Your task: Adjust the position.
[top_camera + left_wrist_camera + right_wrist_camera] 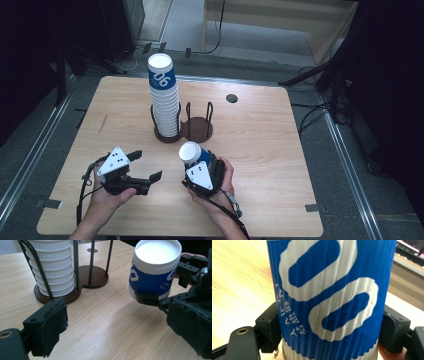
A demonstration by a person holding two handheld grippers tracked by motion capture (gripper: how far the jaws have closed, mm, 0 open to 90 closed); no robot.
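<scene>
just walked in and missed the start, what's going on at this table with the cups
A person works with a gripper in each hand. The right gripper is clamped around a blue and white paper cup, held bottom up near the front of the table. The left gripper is open with nothing between its jaws. Behind them, a wooden two-slot cup holder carries a tall stack of upturned cups in its left slot; the right slot is free.

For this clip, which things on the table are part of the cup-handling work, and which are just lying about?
In the job:
- blue paper cup, gripped upside down in the right tongs
- stack of cups in the wooden two-slot cup holder
- left tongs, open and holding nothing

Lying about:
- round dark spot in the table
- cables on the floor beyond
</scene>
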